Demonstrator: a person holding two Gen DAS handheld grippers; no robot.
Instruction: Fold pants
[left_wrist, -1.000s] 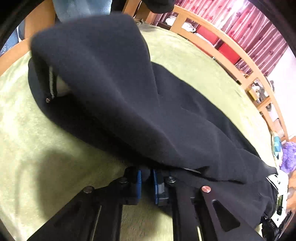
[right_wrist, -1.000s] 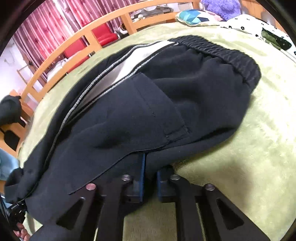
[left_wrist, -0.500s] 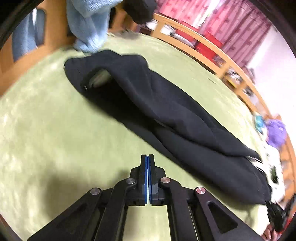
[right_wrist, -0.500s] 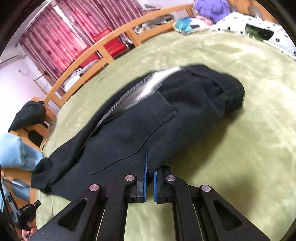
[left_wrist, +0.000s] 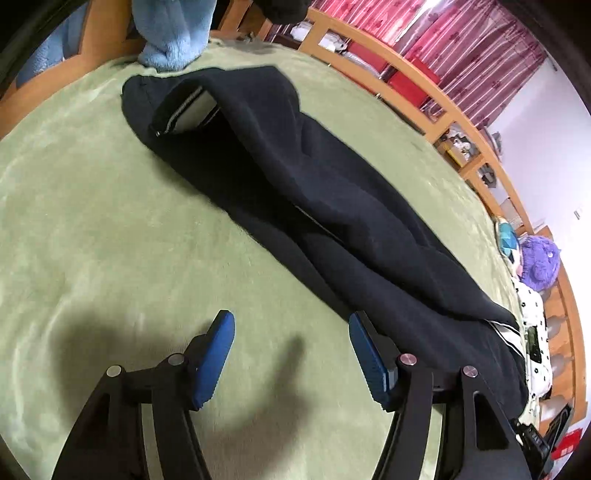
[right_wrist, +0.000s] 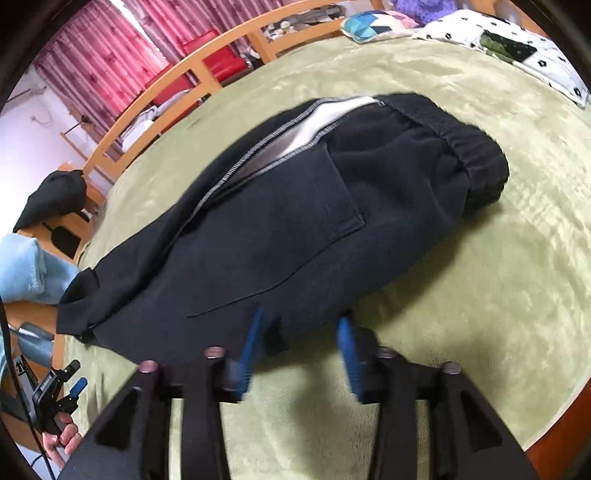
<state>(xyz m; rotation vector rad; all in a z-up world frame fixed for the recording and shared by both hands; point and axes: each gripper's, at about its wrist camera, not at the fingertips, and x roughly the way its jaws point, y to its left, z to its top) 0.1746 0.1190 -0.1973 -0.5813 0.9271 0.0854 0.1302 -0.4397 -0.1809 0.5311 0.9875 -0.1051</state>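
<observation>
Item: black pants, lying folded lengthwise along the middle of a bed covered by a green blanket. In the right wrist view the elastic waistband is sitting at the far right end of the garment, a grey-white side stripe is running along the far edge, and a patch pocket is facing up. In the left wrist view the leg ends are lying near the bed's far left corner, with the pale stripe showing inside a fold there.

Left tongs: jaws apart and opening, blue pads hanging over bare blanket, nothing between them; the right-hand finger is standing just beside the near edge of the pants.

Right tongs: jaws apart and opening, blurred; nothing clamped, the pads hanging at the near hem of the pants.

Surroundings: a wooden bed rail is curving along the far side; red curtains are hanging behind it; a light blue fleece is lying at the far left corner; a purple plush toy and a spotted white pillow are lying at the waistband end.
</observation>
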